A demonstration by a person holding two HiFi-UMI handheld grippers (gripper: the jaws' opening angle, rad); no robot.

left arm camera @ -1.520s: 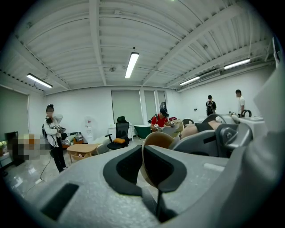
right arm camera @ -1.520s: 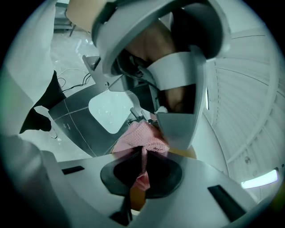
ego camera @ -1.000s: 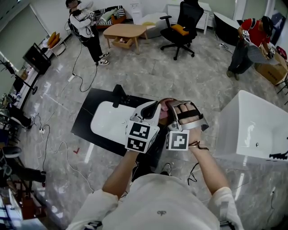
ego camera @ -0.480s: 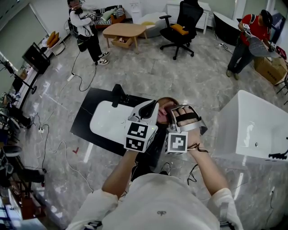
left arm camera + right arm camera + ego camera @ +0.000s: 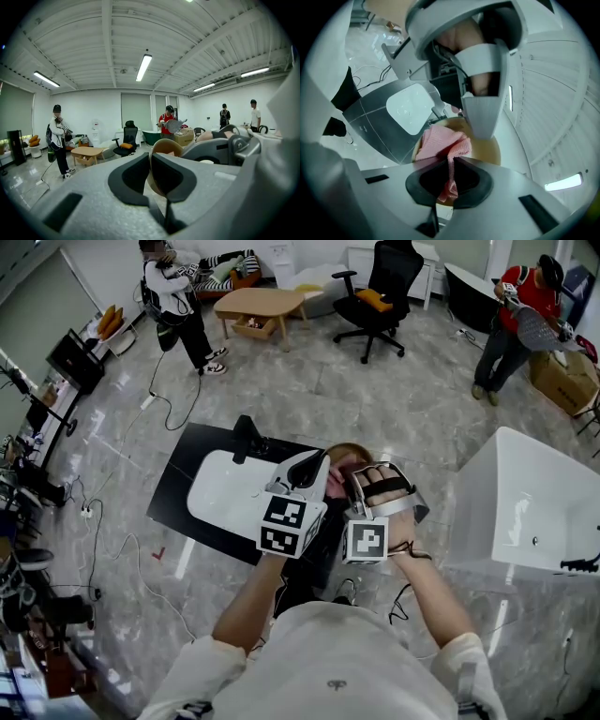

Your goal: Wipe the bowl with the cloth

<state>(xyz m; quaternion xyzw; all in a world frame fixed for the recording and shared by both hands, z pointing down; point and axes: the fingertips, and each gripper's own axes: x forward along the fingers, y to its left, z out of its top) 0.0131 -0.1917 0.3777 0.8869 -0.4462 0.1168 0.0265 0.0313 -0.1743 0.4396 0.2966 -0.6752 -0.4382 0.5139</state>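
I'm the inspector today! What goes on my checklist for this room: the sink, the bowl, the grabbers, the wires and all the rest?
surface: black counter with a white sink and a black faucet.
job's things: tan bowl, with the pink cloth pressed into it.
clutter: nothing seen.
grippers: left gripper clamps the bowl's rim; right gripper pinches the cloth.
cables: a cable trails across the floor.
surroundings: office chair, wooden table, white tub, people standing around.
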